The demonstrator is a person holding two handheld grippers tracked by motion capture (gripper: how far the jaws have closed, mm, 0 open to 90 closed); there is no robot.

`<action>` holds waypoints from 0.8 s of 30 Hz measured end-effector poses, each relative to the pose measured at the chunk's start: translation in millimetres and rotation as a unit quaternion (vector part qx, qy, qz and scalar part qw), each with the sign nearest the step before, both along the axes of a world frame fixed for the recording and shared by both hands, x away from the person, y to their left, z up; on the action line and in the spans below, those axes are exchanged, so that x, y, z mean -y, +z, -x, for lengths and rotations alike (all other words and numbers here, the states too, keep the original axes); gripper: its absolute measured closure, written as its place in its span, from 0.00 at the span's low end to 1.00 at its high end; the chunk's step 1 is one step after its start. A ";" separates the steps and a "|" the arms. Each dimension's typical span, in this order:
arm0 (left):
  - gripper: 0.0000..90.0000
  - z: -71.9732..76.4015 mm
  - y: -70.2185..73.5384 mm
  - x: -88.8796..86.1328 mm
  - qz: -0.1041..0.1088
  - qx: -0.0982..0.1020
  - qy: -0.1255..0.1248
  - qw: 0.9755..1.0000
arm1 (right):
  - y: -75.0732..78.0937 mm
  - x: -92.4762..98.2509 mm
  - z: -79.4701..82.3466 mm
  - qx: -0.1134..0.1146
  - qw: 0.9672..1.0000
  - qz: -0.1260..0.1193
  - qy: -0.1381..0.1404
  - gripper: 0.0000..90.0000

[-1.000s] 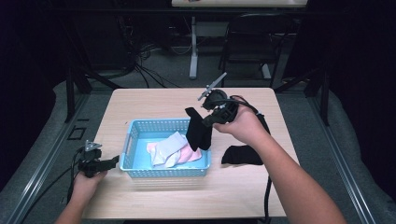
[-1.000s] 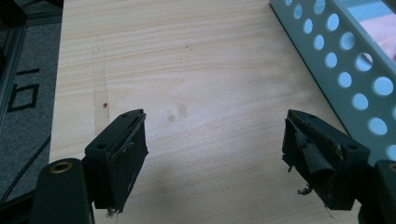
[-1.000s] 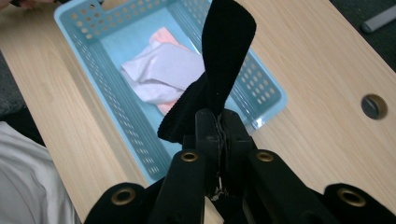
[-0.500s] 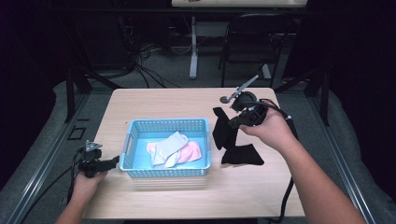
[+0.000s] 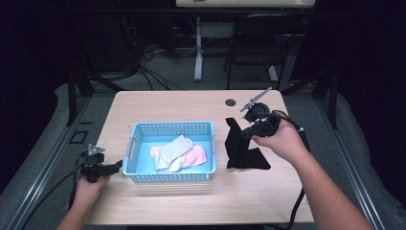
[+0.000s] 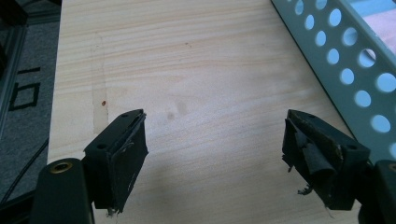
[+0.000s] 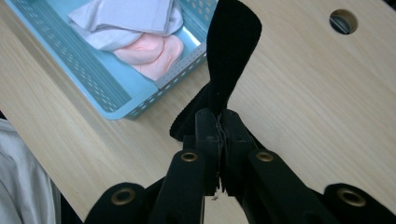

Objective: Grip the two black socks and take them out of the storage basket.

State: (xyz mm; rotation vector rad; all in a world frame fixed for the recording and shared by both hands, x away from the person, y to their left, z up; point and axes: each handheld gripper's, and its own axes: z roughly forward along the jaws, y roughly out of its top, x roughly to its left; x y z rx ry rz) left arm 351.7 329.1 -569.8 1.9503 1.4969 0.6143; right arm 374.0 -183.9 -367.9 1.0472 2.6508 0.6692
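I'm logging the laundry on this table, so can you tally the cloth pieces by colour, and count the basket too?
Black cloth pieces: 2, one hanging from the right gripper as black cloth, one flat on the table
White or grey cloth in the basket: 1
Pink cloth in the basket: 1
Blue basket: 1
Total: 5

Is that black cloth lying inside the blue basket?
No, the black cloth is outside the blue basket, pinched in the right gripper with its lower end on the table.
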 end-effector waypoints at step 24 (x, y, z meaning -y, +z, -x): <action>0.24 1.3 -1.3 -0.3 -0.002 -0.002 0.003 1.000 | -96.0 58.3 -23.5 -0.077 0.992 0.002 -0.096 0.98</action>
